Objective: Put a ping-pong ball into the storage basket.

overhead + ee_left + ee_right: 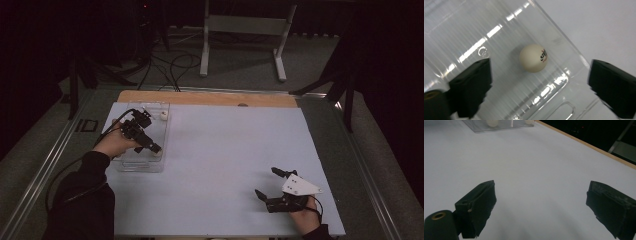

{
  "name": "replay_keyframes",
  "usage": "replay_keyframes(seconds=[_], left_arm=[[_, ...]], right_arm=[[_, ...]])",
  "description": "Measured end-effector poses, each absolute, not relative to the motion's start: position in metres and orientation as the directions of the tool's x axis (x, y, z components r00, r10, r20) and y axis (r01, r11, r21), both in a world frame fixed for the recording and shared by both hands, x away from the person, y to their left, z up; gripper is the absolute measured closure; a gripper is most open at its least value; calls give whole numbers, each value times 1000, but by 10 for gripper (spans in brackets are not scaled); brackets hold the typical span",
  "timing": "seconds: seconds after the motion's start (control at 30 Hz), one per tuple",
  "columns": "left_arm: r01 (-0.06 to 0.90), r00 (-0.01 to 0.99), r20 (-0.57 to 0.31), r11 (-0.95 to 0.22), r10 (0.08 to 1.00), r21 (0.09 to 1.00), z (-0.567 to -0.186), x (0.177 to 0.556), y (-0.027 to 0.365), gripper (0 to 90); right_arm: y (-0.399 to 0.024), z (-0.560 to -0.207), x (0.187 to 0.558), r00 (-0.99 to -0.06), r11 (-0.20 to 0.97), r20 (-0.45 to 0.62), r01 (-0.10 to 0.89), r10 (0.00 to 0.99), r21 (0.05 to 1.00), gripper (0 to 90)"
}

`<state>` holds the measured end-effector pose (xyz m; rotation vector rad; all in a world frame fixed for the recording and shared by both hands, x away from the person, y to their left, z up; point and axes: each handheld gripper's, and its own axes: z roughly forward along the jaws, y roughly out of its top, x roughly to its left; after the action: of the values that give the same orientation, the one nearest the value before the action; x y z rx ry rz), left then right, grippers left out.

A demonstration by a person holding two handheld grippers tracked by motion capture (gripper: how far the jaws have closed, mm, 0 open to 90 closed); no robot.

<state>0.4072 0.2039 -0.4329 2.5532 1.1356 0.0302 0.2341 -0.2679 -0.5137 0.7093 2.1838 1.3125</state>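
Observation:
A clear plastic tray (136,164) lies at the left of the white table. My left gripper (154,148) points down into it, held by a hand in a dark sleeve. In the left gripper view its jaws stand wide apart over the tray floor (474,30), and a white ball with a red and black print (533,58) rests between them, touching neither pad. A second white ball (163,116) sits at the tray's far end. My right gripper (269,183) rests low at the front right of the table, open, with nothing between its fingers (480,205).
The white tabletop (235,150) ends at a wooden strip (205,98) along its far edge. Behind it on the carpet stand a grey metal frame (245,30) and loose cables (175,67). The right gripper view catches the tray (506,127) far off.

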Motion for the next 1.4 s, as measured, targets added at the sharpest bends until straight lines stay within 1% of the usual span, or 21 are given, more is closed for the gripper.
replay_keyframes(seconds=[0.03,0.13,0.17,0.2,0.37,0.4,0.43,0.47,0.53,0.57,0.6,0.63,0.67,0.73,0.8,1.03,1.33,1.4], left_arm=[[717,679,-119,-620,724,319,-433,407,204,11],[711,677,-122,-604,725,359,-425,405,204,4],[711,677,-122,-604,725,359,-425,405,204,4],[711,672,-122,-591,730,381,-420,403,202,4],[700,676,-127,-578,726,420,-412,402,197,4],[706,663,-137,-554,736,440,-408,401,195,4],[706,663,-137,-554,736,440,-408,401,195,4],[701,660,-145,-534,737,474,-405,401,194,4],[698,658,-149,-524,738,488,-404,401,193,4],[694,652,-140,-513,745,506,-402,400,192,4],[674,660,-140,-500,738,544,-399,398,190,4],[674,660,-140,-500,738,544,-399,398,190,4],[672,648,-136,-479,749,565,-396,398,188,4],[669,653,-147,-475,743,571,-396,397,187,4],[666,646,-131,-472,752,577,-395,396,183,4],[657,648,-131,-463,751,596,-396,394,171,4],[615,671,-104,-473,734,631,-396,388,151,4],[610,677,-112,-470,727,637,-396,388,148,4]], right_arm=[[-268,-514,234,-744,402,-143,180,653,898,90],[-268,-514,234,-745,403,-145,178,651,897,90],[-268,-514,234,-745,403,-144,178,651,898,90],[-268,-514,234,-744,403,-144,179,652,898,90],[-268,-514,234,-744,402,-145,178,653,898,90],[-268,-514,234,-744,402,-144,179,653,898,90],[-268,-514,234,-744,402,-143,180,653,898,90],[-268,-514,234,-744,402,-145,178,652,898,90],[-268,-514,234,-744,403,-145,177,652,898,90],[-268,-514,234,-743,401,-142,181,653,898,90],[-268,-514,234,-743,402,-144,180,653,898,90],[-268,-514,234,-743,401,-142,181,654,898,90],[-268,-514,234,-743,401,-142,182,654,898,90],[-268,-514,234,-744,402,-143,180,653,898,90],[-268,-514,234,-744,402,-144,179,653,898,90],[-268,-513,234,-743,401,-143,180,653,898,90],[-269,-514,234,-743,397,-140,180,654,900,90],[-269,-514,234,-743,398,-140,180,654,900,90]])
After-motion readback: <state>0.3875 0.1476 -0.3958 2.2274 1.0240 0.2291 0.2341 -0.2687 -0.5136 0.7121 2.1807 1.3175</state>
